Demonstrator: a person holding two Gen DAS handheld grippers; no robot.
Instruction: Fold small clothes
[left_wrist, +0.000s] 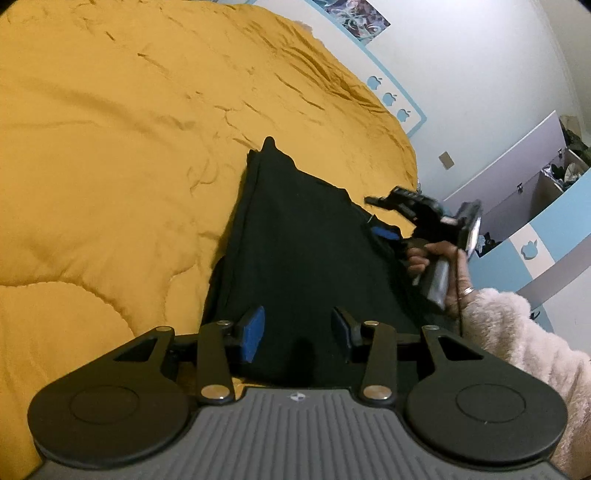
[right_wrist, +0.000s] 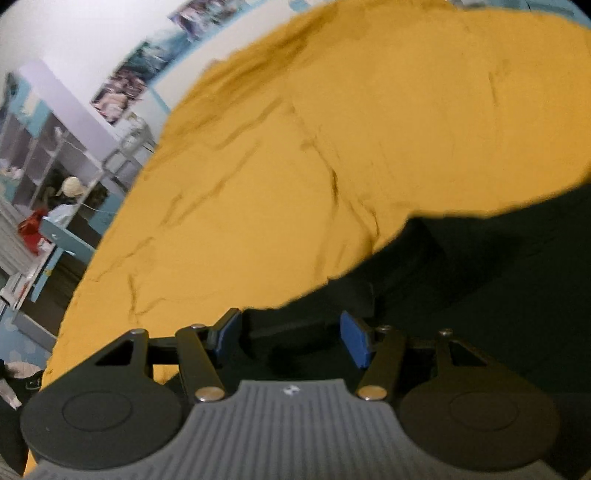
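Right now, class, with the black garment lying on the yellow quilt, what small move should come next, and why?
Probably lower the left gripper and close on the black garment near its edge: its jaws stand open with nothing pinched, and the right gripper is open too.

It was a home bedroom: a bed under a quilted yellow comforter (left_wrist: 129, 155), posters (left_wrist: 354, 16) on the wall, and cluttered open shelves (right_wrist: 40, 162) alongside.
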